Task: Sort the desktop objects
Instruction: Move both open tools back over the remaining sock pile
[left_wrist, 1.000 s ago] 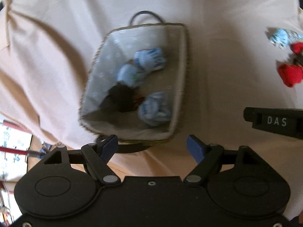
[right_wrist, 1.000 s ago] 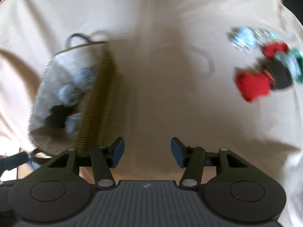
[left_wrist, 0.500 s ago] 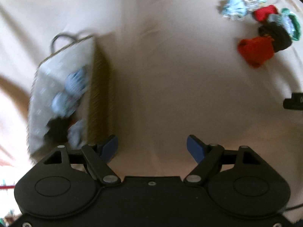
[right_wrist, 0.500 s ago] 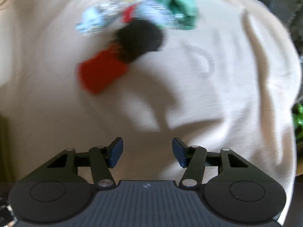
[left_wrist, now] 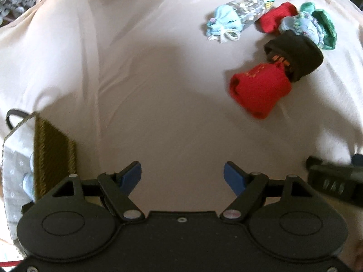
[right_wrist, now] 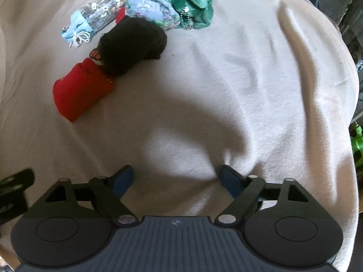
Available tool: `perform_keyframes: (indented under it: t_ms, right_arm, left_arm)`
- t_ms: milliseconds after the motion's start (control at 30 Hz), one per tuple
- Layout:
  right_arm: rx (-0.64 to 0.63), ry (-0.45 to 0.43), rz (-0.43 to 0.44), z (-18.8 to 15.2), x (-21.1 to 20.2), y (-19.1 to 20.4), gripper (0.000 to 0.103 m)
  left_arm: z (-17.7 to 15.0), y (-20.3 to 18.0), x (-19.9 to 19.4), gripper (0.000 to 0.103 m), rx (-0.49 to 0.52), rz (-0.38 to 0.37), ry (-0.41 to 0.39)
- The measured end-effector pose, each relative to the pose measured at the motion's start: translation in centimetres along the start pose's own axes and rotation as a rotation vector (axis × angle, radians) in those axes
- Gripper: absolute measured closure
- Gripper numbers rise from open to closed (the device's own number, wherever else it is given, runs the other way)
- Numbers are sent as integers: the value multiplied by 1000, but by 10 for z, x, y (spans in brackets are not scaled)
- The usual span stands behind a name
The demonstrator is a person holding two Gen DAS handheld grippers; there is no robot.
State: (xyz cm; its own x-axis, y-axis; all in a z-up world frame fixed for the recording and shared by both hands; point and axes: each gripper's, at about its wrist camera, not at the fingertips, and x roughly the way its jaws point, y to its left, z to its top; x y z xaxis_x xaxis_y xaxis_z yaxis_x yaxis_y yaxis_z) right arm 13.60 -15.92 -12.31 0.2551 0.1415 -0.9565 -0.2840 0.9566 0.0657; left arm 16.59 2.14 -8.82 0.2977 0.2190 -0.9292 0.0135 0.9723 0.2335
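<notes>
Below both grippers lies a cream cloth (right_wrist: 261, 72) with a small heap of soft things near its far edge. Nearest is a red sock bundle (right_wrist: 79, 90), touching a black bundle (right_wrist: 133, 47); behind them sit a pale blue drawstring pouch (right_wrist: 90, 22), a blue flowered pouch (right_wrist: 147, 11) and a green plush toy (right_wrist: 188, 2). The right gripper (right_wrist: 174, 179) has nothing between its fingers, and its jaws are opening. The left gripper (left_wrist: 182, 174) is spread wide and also empty. A woven basket (left_wrist: 52, 154) stands at the left edge, well apart from the heap. Because the bundles touch, a grab at the red one could drag the black one along, or pinch up the loose cloth.
</notes>
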Motion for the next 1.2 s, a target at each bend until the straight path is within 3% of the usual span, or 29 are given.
perform_keyframes:
  t_ms: [233,567,700,900,967,1133,1200]
  right_arm:
    - [-16,-16,6,-2,3,-5,10]
    - [-19,-26,15,3,10,-10,0]
    - [-39,-24,-2,3,12,-9,0]
    - [-59,-40,1,1,12,-12,0]
    - [-75,-39,-5,0,13,-11,0]
    - [-83,-27,-21,3,15,-11,0]
    - [-77,-33,-16,3,15,-13,0]
  left_arm:
    - [32,-24,6,26,36,-41,-60]
    - [66,-57,29,26,124,-4,-73]
    - [64,-59,39,2,146,62,-72]
    - [62,-49,49,3,68,3,-44]
    - [58,-60,47,3,115,56,-72]
    - [38,-109,41,3,294,296,-196]
    - [35,-115,41,3,313,327,-211]
